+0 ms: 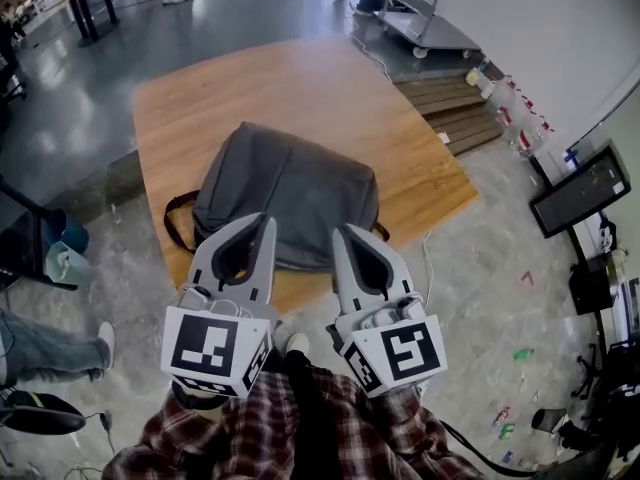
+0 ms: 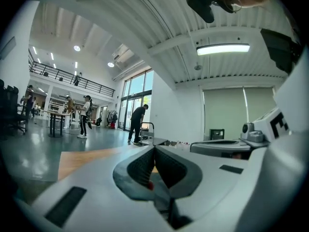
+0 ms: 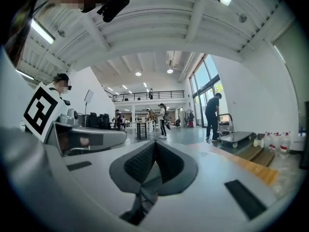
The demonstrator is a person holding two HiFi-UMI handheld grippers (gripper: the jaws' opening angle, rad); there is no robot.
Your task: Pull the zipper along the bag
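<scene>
A grey backpack lies flat on a low wooden table, with a dark strap looping off its left side. I cannot make out its zipper. My left gripper and right gripper are held side by side close to my body, above the bag's near edge and not touching it. Both are shut with nothing between the jaws. In the left gripper view the left gripper points level across the hall, and so does the right gripper in the right gripper view. The bag is not in either gripper view.
A flat cart stands beyond the table, with wooden steps and bottles at the right. A monitor is on the right floor. A seated person's leg and a chair are at the left. People stand far off.
</scene>
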